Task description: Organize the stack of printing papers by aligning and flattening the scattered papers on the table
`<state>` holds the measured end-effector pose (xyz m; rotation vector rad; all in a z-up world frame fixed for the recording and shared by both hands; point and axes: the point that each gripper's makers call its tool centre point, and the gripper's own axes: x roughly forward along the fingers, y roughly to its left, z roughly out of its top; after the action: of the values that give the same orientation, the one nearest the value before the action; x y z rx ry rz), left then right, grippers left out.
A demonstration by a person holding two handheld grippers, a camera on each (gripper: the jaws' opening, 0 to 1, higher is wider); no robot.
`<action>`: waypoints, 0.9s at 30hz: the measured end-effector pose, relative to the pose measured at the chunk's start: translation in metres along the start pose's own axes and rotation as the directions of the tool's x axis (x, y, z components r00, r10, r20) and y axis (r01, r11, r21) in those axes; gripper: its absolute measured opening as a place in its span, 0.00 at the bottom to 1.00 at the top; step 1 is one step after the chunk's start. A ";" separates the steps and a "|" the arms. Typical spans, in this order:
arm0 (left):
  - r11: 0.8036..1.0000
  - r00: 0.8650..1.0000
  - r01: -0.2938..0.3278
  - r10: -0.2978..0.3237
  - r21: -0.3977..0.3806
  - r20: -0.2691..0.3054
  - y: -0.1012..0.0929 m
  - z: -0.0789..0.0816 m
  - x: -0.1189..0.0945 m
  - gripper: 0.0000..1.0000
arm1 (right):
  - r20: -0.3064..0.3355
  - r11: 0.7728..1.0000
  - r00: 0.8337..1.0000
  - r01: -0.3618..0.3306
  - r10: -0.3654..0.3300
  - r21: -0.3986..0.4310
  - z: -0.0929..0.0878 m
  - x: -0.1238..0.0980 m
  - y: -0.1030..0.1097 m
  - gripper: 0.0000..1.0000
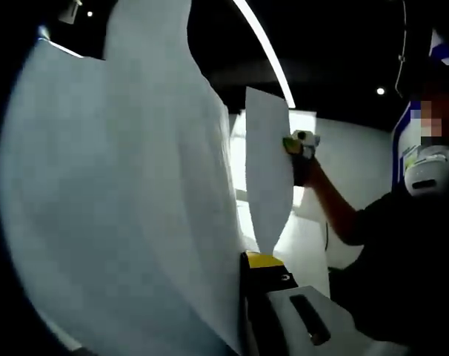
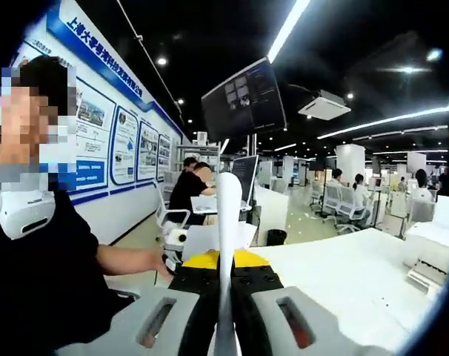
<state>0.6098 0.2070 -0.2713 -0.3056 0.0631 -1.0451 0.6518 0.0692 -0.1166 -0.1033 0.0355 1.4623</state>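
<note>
A stack of white printing paper (image 1: 135,193) stands upright off the table, curved and very close in the left gripper view. My left gripper (image 1: 244,261) is shut on its near edge; one yellow-tipped jaw shows and the paper hides the other. Farther along, my right gripper (image 1: 300,144), green-marked, pinches the paper's far edge. In the right gripper view the paper (image 2: 228,215) is seen edge-on, rising between the yellow jaw tips of my right gripper (image 2: 226,261), which is shut on it. The left gripper (image 2: 176,239) sits in the person's hand at the left.
A white table (image 2: 343,274) spreads below and to the right, with a white box (image 2: 432,256) at its right end. The person (image 2: 39,245) holding both grippers stands at the left. Behind are a hanging monitor (image 2: 243,100), desks, chairs and seated people (image 2: 191,185).
</note>
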 end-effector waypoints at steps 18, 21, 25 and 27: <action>1.000 1.000 0.001 -0.001 -0.020 0.014 0.002 0.003 -0.001 0.06 | -0.075 0.990 0.993 0.084 -0.093 -0.114 -0.034 0.044 -0.021 0.00; 1.000 1.000 0.000 0.000 -0.021 0.015 0.003 0.003 -0.001 0.06 | -0.088 0.975 0.987 0.117 -0.136 -0.188 -0.042 0.052 -0.019 0.00; 1.000 1.000 0.000 0.001 -0.027 0.017 0.004 0.003 -0.001 0.07 | -0.086 0.961 0.982 0.143 -0.167 -0.239 -0.047 0.062 -0.014 0.00; 1.000 1.000 -0.003 0.003 -0.030 0.018 0.004 0.003 -0.001 0.07 | -0.079 0.955 0.980 0.157 -0.182 -0.251 -0.046 0.065 -0.015 0.00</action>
<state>0.6135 0.2107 -0.2702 -0.3422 0.0626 -1.0392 0.6751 0.1275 -0.1678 -0.3732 -0.0699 1.2828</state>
